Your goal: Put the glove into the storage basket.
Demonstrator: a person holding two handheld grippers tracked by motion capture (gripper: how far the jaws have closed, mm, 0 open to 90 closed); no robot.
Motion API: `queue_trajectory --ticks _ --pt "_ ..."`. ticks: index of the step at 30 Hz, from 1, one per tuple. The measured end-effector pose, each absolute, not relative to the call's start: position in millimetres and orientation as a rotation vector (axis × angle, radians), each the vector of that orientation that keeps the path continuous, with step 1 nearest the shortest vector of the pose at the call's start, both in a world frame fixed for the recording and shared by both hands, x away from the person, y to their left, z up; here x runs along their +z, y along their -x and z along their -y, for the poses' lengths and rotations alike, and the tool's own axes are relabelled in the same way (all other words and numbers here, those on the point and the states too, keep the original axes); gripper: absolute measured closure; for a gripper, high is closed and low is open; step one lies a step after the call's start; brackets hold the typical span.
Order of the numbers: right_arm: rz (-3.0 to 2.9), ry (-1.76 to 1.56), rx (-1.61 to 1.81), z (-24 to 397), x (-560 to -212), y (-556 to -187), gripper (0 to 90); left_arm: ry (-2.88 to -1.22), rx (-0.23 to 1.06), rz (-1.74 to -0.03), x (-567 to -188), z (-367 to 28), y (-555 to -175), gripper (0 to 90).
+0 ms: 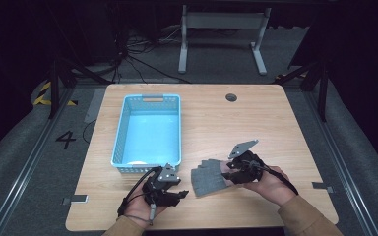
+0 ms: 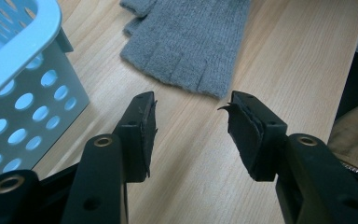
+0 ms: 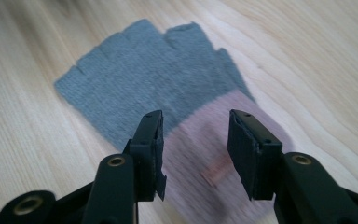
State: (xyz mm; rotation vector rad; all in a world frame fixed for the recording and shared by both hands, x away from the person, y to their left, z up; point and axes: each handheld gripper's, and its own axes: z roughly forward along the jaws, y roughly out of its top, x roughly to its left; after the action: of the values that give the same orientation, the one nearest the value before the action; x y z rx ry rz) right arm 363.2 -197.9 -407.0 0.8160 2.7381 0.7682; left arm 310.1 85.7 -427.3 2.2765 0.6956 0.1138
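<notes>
Grey knitted fingerless glove [image 1: 207, 177] with a pink cuff lies flat on the wooden counter [image 1: 256, 123] between my hands, just right of a blue basket [image 1: 123, 123], while my right gripper [image 3: 193, 144] hovers spread over the cuff (nothing pinched) and my left gripper [image 2: 191, 133] waits spread near its finger ends.
</notes>
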Motion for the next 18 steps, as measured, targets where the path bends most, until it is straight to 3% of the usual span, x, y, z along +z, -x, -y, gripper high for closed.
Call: queue_trajectory --ticks 4,11,18 --pt "-2.768 -0.790 0.710 187 -418 -367 62.5 -2.271 0.114 -0.701 -427 -88 -310 52.0" --pt "-2.750 -0.806 0.680 182 -425 -368 82.9 -2.267 0.116 -0.707 -427 -89 -309 52.0" --pt "-2.699 -0.785 0.688 183 -412 -363 85.5 -2.264 0.118 -0.710 -427 -89 -309 52.0"
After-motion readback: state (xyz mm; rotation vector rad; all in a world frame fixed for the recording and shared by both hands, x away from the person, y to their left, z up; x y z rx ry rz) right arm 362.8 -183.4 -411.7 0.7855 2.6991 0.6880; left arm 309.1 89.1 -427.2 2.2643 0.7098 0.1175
